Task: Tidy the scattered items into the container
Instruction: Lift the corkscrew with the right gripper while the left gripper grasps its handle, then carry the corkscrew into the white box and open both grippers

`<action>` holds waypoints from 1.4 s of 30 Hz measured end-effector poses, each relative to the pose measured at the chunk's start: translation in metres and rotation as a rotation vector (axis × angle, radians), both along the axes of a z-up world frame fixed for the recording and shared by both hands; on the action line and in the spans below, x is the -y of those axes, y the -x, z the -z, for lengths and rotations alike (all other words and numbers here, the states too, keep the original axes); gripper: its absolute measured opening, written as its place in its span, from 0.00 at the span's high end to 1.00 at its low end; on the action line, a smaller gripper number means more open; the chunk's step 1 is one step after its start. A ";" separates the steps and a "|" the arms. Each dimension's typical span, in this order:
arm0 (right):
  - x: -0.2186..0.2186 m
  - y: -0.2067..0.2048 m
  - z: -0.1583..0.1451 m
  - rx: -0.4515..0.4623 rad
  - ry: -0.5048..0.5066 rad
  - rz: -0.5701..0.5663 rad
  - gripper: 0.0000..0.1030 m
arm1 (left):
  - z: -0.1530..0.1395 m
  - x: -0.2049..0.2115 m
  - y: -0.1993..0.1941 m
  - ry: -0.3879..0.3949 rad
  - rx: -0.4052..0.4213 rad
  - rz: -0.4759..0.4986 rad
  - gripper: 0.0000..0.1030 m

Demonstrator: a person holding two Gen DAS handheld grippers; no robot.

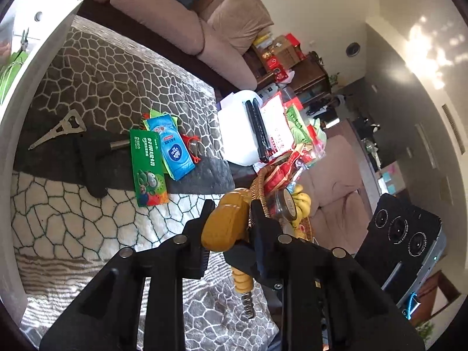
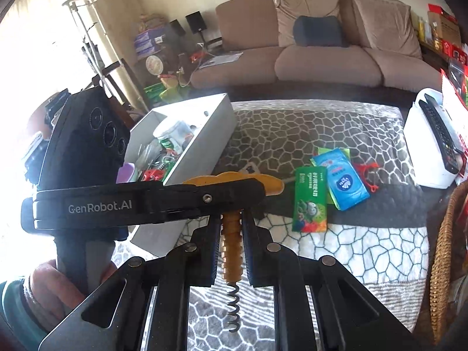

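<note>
Both grippers clamp one yellow-handled wooden corkscrew (image 2: 231, 248): right gripper (image 2: 231, 259) on its ribbed stem, left gripper (image 1: 228, 219) on its crossbar, evidently a handover; white rectangular box (image 2: 204, 146), the likely destination, stands just left, beyond it

A surface (image 2: 292, 122) draped in a cracked-stone patterned cover carries a white box (image 2: 204, 140) of oddments at one end, a tower-shaped bottle opener (image 1: 58, 130), a green packet (image 2: 310, 199) overlapped by a blue wipes packet (image 2: 346, 184), and a small red piece (image 2: 368, 172) beside them.
</note>
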State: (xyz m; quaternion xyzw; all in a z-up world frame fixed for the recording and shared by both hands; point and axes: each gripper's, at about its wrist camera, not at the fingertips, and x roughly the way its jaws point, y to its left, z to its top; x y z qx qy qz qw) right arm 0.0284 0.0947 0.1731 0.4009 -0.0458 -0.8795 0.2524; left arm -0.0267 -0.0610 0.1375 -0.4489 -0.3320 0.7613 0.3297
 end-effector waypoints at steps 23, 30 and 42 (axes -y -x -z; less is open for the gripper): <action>0.204 0.027 -0.015 -0.020 -0.093 -0.273 0.82 | -0.044 0.219 -0.006 0.111 -0.030 -0.257 0.87; 0.270 0.053 0.016 0.065 -0.096 -0.310 0.84 | -0.016 0.280 0.007 0.153 0.036 -0.306 0.87; 0.230 0.107 0.074 0.260 -0.064 -0.039 0.87 | 0.027 0.217 0.073 0.220 0.117 -0.205 0.67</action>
